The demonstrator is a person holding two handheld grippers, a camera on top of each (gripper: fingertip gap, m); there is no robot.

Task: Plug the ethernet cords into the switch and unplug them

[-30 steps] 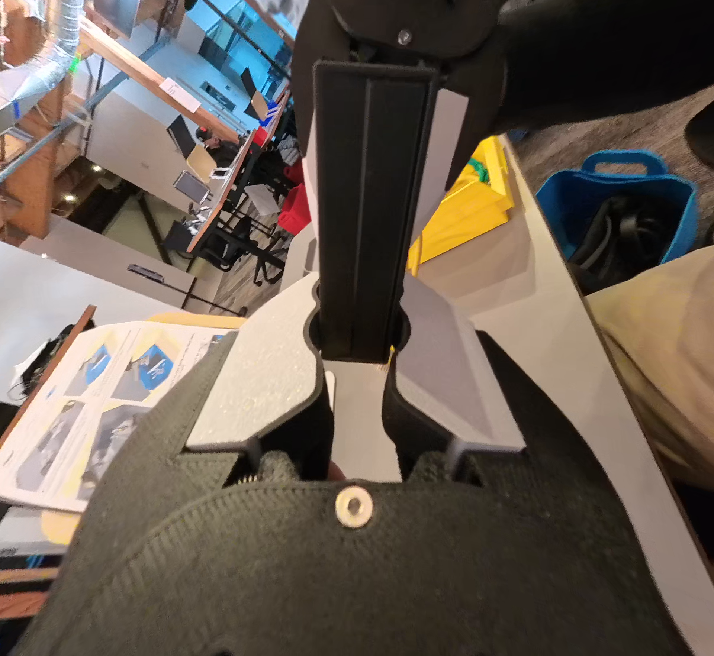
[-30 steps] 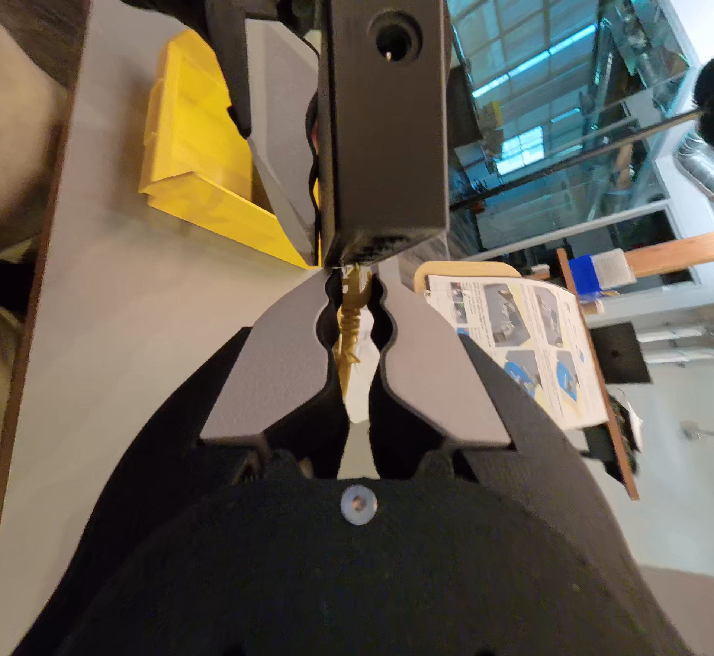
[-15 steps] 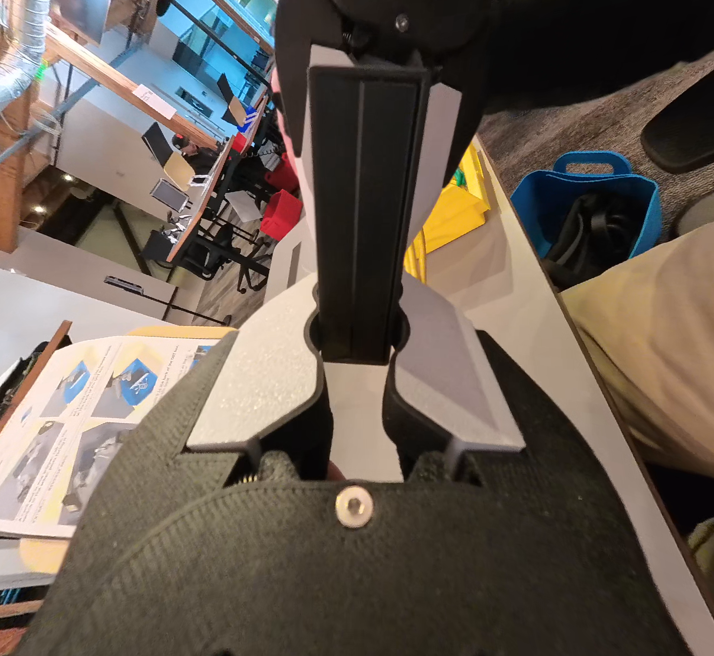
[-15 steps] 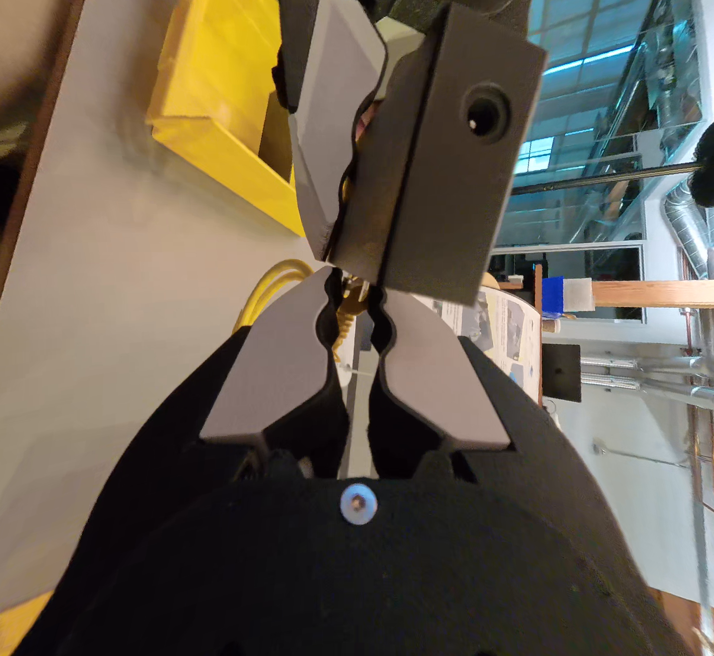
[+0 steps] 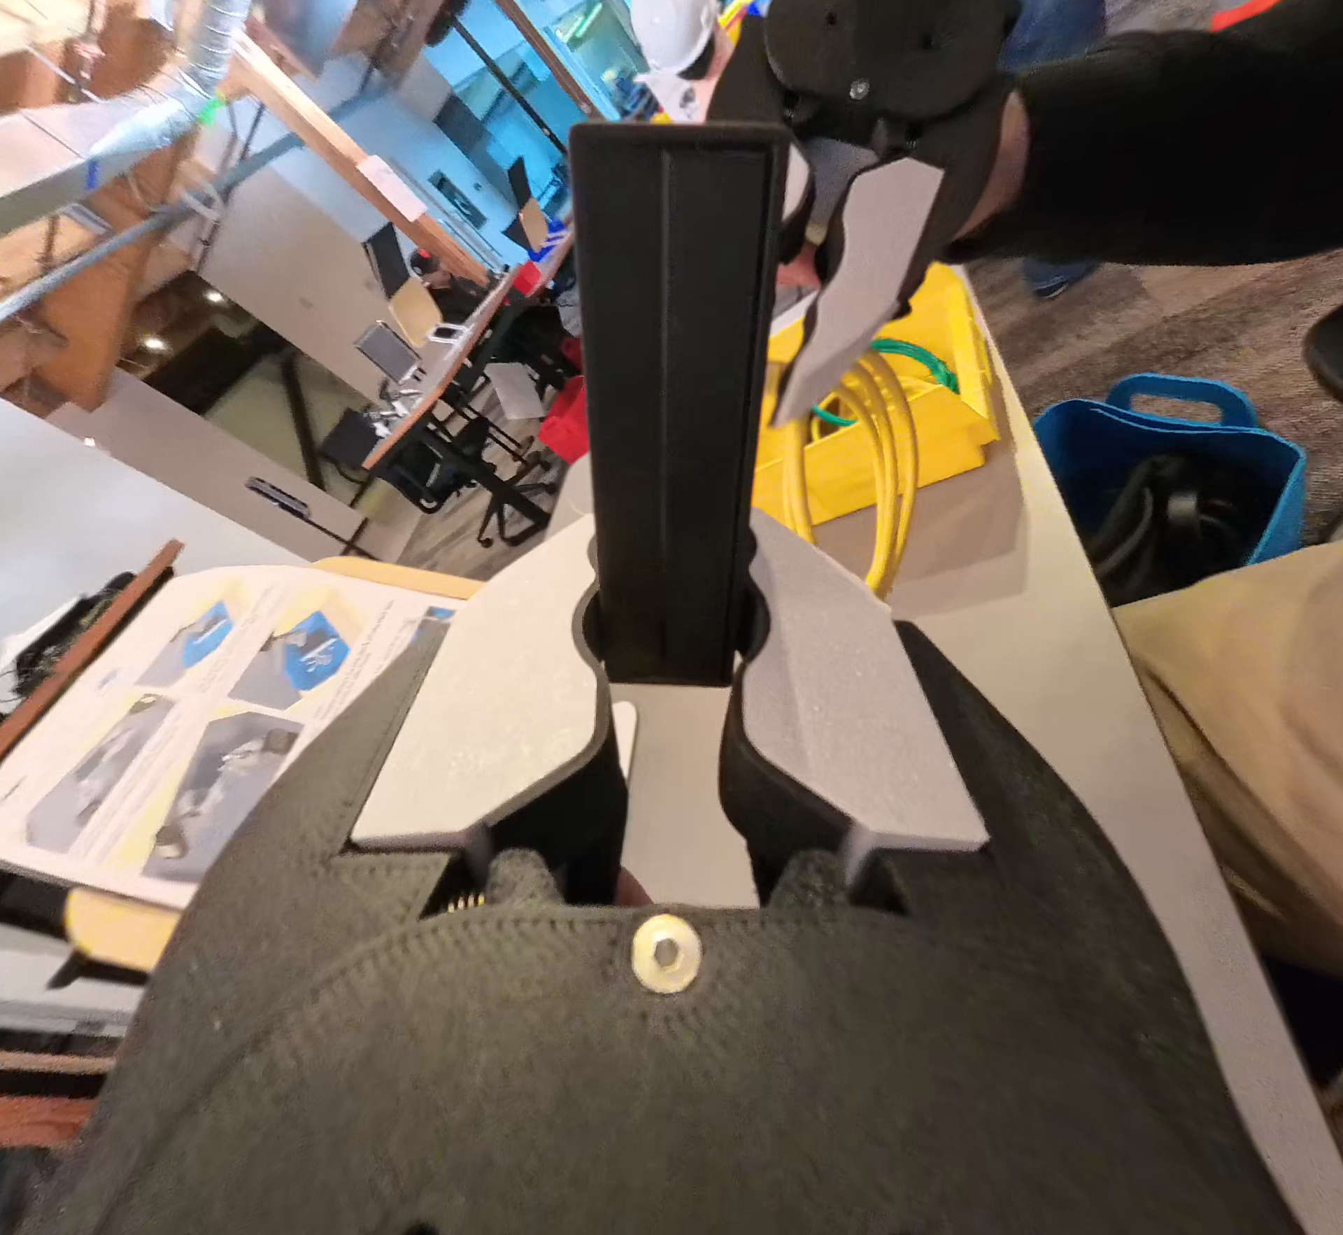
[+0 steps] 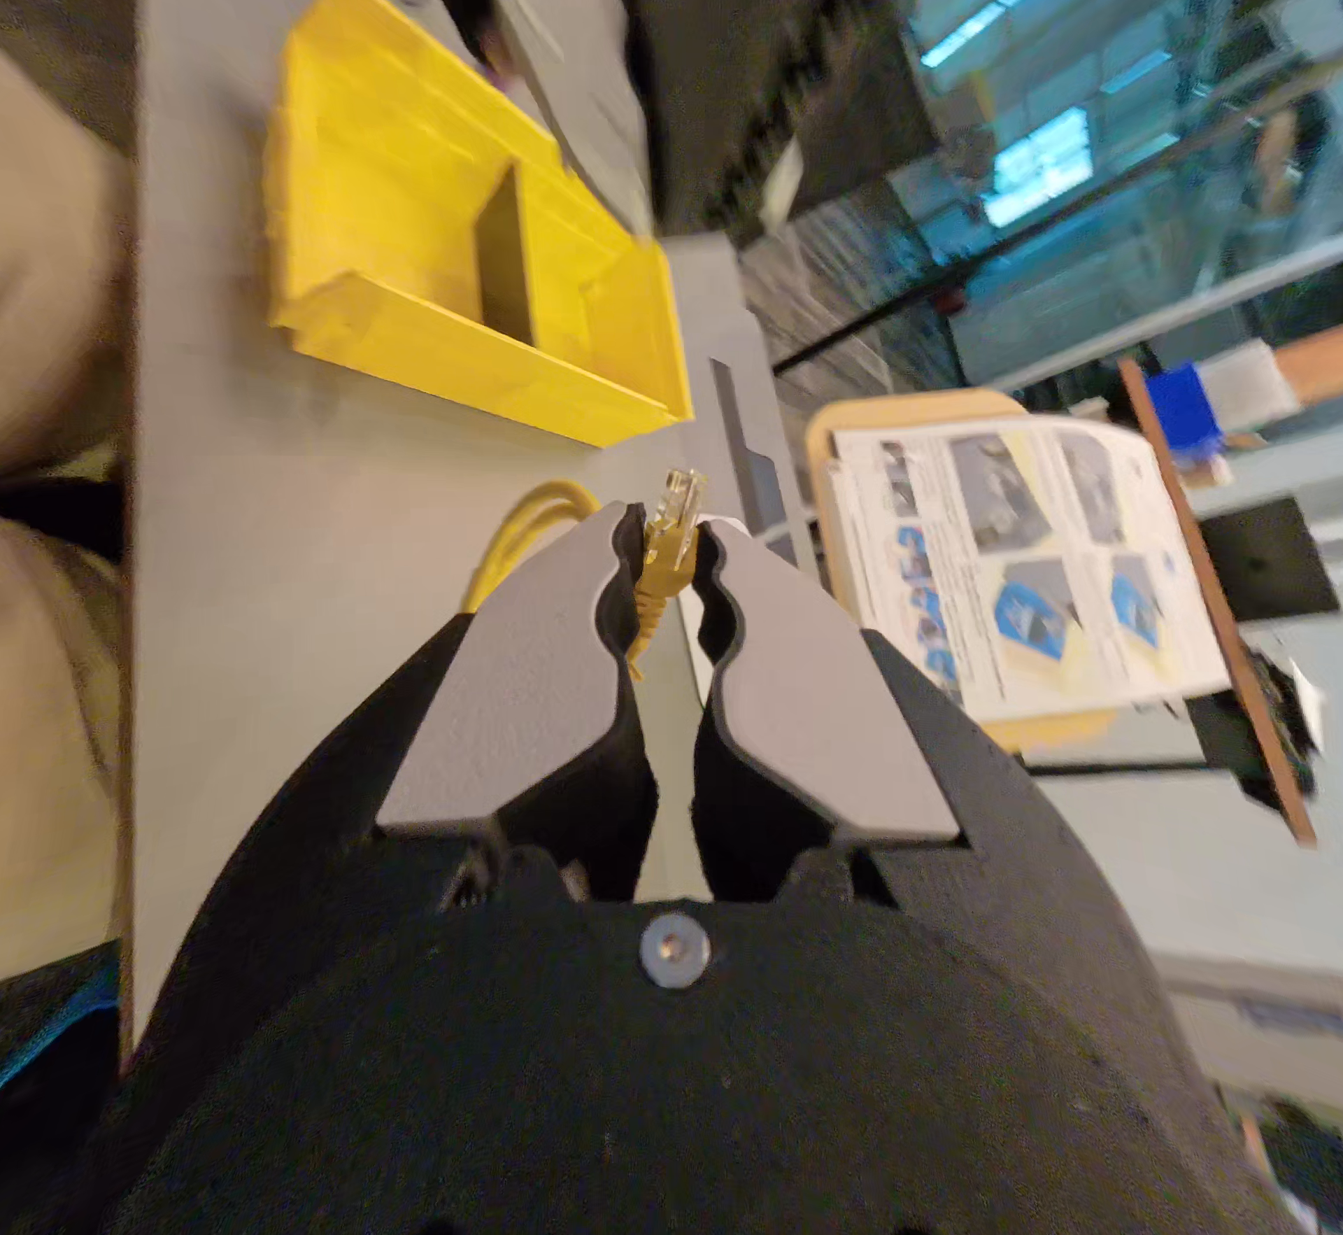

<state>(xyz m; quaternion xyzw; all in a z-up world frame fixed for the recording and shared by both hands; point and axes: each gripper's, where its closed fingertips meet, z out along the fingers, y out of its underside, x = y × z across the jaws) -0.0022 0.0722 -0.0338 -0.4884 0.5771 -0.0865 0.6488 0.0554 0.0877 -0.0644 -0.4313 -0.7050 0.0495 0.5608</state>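
Note:
My left gripper (image 5: 672, 589) is shut on the lower end of a black switch (image 5: 672, 364) and holds it upright above the grey table (image 5: 981, 655). My right gripper (image 6: 665, 531) is shut on the yellow ethernet cord (image 6: 665, 567) just behind its clear plug (image 6: 679, 498), which points forward in free air. The plug is apart from the switch, which shows as a dark blur in the right wrist view (image 6: 727, 73). The right gripper also shows in the left wrist view (image 5: 821, 342), up and to the right of the switch. The cord's yellow loops (image 5: 886, 444) hang over the table.
A yellow bin (image 6: 407, 240) lies on the table behind the cord and also shows in the left wrist view (image 5: 945, 400). A printed instruction sheet (image 5: 182, 713) lies on a board to the side. A blue tote (image 5: 1177, 473) with black cables stands on the floor. A person's tan trouser leg (image 5: 1250, 727) is at the table edge. The gap from one gripper's tips to the other's is roughly 7 centimetres.
The right gripper has pulled the yellow plug out of the switch and drawn back from it. The left gripper still holds the switch upright, slightly shifted.

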